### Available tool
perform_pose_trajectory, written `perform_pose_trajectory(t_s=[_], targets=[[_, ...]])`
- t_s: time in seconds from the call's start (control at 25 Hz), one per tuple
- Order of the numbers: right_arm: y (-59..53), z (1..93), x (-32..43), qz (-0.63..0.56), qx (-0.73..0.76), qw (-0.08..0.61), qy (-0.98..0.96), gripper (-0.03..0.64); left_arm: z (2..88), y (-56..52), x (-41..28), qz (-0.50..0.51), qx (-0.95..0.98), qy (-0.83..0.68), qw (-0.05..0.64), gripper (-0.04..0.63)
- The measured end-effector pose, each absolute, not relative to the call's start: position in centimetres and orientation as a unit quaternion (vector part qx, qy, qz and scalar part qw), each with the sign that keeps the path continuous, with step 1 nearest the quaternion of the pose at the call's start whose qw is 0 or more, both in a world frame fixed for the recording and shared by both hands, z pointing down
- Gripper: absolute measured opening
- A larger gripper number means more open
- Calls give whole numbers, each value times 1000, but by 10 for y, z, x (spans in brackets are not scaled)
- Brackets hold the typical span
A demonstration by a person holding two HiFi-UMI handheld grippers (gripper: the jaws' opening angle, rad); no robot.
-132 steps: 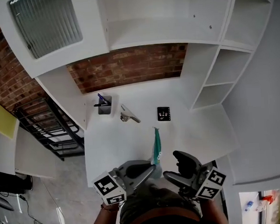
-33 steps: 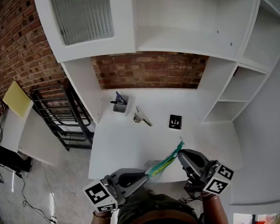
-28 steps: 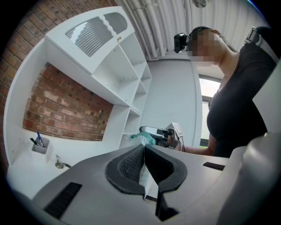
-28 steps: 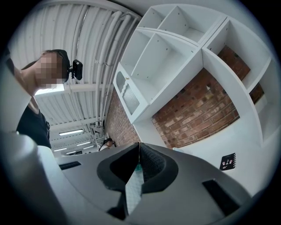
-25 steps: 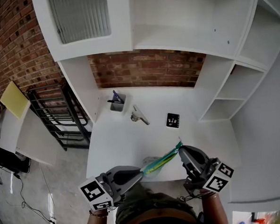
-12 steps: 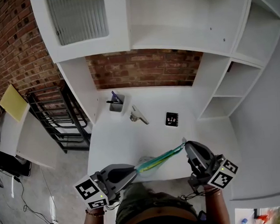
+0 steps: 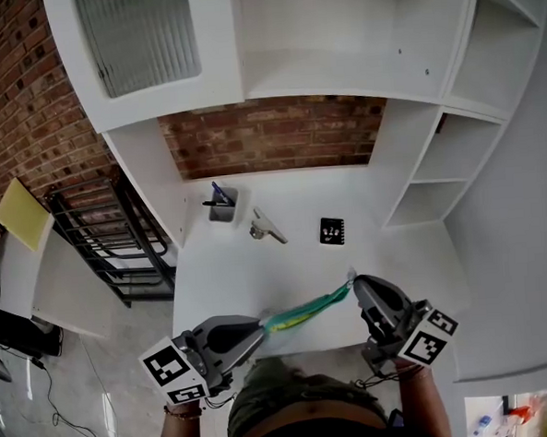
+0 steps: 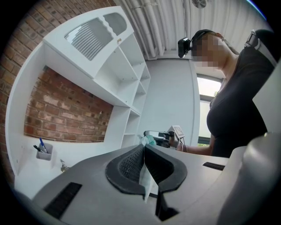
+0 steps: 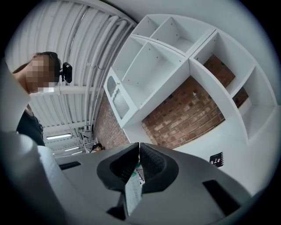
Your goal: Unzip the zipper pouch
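- Now the pouch [image 7: 302, 311] is stretched in the air over the front edge of the desk [image 7: 258, 269].
- The left gripper [image 7: 261, 326] pinches its lower-left end, and the right gripper [image 7: 354, 286] pinches its upper-right end.
- Its long axis runs straight from one gripper to the other, so unzipping probably means pulling along this line.

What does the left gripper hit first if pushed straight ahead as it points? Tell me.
Probably the right gripper: the left gripper, shut on the zipper pouch, points along the taut pouch straight at it.
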State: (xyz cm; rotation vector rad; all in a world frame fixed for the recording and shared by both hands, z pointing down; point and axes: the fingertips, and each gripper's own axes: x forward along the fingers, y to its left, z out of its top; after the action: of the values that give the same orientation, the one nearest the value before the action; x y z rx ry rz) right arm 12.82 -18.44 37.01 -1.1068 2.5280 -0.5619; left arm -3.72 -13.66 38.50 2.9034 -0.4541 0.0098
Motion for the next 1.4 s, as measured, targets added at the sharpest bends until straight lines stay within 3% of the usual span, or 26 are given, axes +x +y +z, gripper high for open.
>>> perform_pose_trajectory(t_s=[0.76, 1.4], targets=[[-202, 395, 133, -230, -442, 177, 849, 34, 394, -186, -49, 13, 988, -110, 106, 8], [-226, 412, 148, -255, -526, 189, 789, 34, 455, -316, -38, 106, 987, -92, 79, 8]])
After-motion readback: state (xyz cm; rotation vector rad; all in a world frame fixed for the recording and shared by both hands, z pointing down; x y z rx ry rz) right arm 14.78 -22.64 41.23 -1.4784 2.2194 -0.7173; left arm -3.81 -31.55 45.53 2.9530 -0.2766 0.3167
